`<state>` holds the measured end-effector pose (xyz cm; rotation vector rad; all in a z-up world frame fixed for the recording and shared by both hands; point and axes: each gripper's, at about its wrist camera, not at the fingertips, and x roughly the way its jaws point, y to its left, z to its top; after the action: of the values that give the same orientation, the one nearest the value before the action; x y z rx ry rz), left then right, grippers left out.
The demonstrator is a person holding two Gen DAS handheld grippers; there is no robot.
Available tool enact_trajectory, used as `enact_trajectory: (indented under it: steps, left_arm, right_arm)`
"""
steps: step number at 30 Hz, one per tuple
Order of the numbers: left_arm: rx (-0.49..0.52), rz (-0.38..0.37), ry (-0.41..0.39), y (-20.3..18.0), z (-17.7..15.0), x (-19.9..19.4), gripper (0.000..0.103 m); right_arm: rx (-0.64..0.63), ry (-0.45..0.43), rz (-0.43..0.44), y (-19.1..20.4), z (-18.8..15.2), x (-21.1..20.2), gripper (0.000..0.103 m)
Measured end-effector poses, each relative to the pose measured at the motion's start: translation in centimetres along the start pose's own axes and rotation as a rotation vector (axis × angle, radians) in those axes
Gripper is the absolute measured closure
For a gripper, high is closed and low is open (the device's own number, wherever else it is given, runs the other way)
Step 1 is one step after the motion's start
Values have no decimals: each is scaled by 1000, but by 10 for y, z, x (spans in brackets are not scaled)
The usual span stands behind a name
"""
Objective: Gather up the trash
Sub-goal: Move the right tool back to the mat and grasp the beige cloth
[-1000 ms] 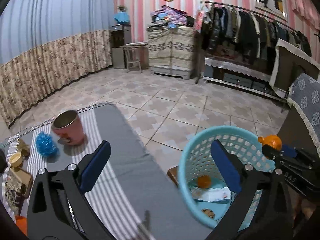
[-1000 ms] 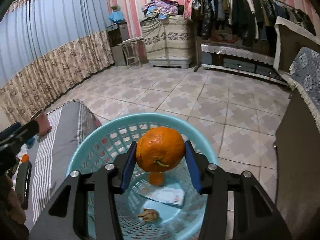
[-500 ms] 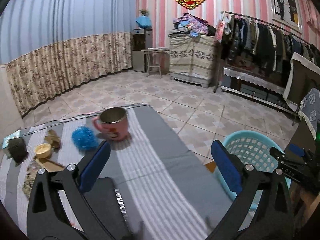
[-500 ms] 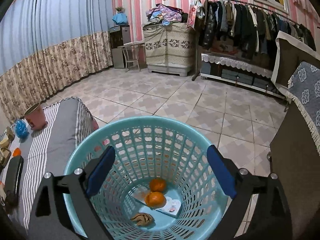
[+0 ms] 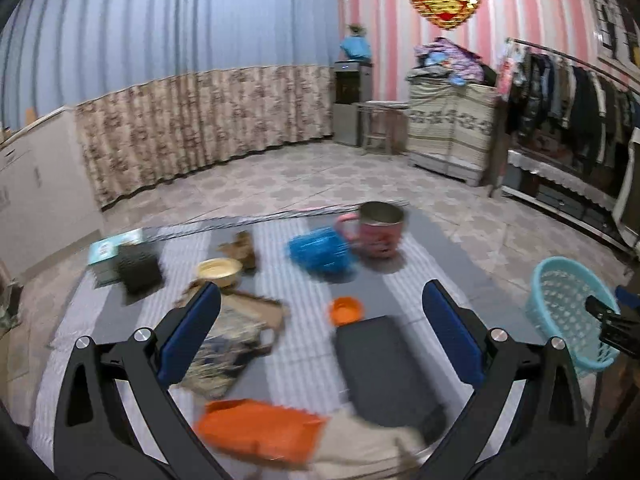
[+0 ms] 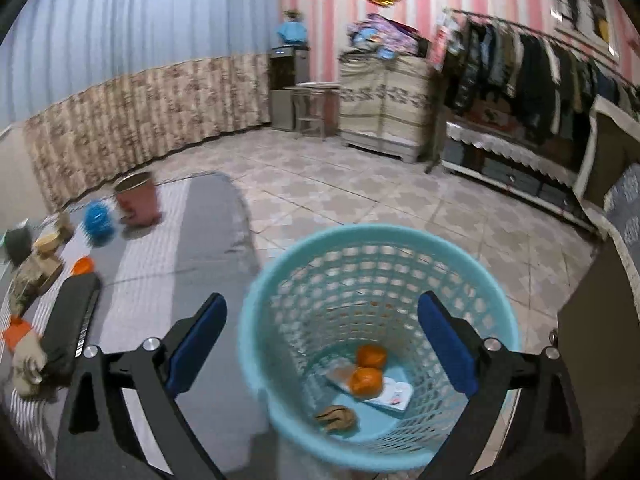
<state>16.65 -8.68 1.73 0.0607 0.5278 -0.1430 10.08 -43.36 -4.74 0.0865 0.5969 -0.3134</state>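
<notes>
My left gripper (image 5: 320, 320) is open and empty above the striped table cloth (image 5: 420, 256). Under it lie an orange cap (image 5: 346, 310), a patterned wrapper (image 5: 224, 344), an orange wrapper (image 5: 260, 426) and a flat black case (image 5: 380, 364). My right gripper (image 6: 322, 344) hangs over the light-blue basket (image 6: 360, 232), its jaws opening with nothing between them. In the basket lie two oranges (image 6: 366, 380), a white wrapper (image 6: 396, 396) and a brown crumpled scrap (image 6: 336, 418). From the left wrist, the basket (image 5: 560, 312) sits off the table's right end.
A pink mug (image 5: 372, 232), a blue scrubber (image 5: 320, 250), a small yellow bowl (image 5: 219, 268), brown scraps (image 5: 242, 246) and a dark box (image 5: 138, 268) sit at the table's far side. Tiled floor, a clothes rack (image 6: 520, 68) and a dark cabinet (image 6: 592, 360) surround the basket.
My right gripper opened and the orange it held dropped into the basket. My left gripper swung left, away from the basket, and now looks over the cluttered part of the table.
</notes>
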Motion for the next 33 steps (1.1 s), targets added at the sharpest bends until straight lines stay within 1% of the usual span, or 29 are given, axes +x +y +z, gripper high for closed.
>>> enact_trajectory:
  steps: [3,6,11,14,18,22,30,31,33]
  left_arm:
    - [-12,44,13,33,-15,-4,5]
    - [-21,73,41,57,-27,0,5]
    - [-42,114,70,89,-49,-1,5]
    - [-48,126,76,98,-57,-5,5]
    - [-48,149,73,108,-67,-11,5]
    - [-59,157,78,118,-75,-16,5]
    - [-93,184,87,138,-84,-25,5]
    - [-97,184,87,140,-84,-26,5]
    - [-98,189,85,141,-83,-28,5]
  right_arm:
    - [-79,-1,41,37,-4,-8,9]
    - [-148,12,93,77,-7,-14,9]
    - [-193,38,194,124,-22,-27,9]
    - [-209,58,249,148,-32,-34,9]
    - [-237,74,297,175,-41,-42,9]
    - [-295,81,313,201,-49,-47,9]
    - [-353,132,355,229,-63,-45,10]
    - [-365,137,361,232,-65,-45,12]
    - [-383,152,373,236,-69,-45,27]
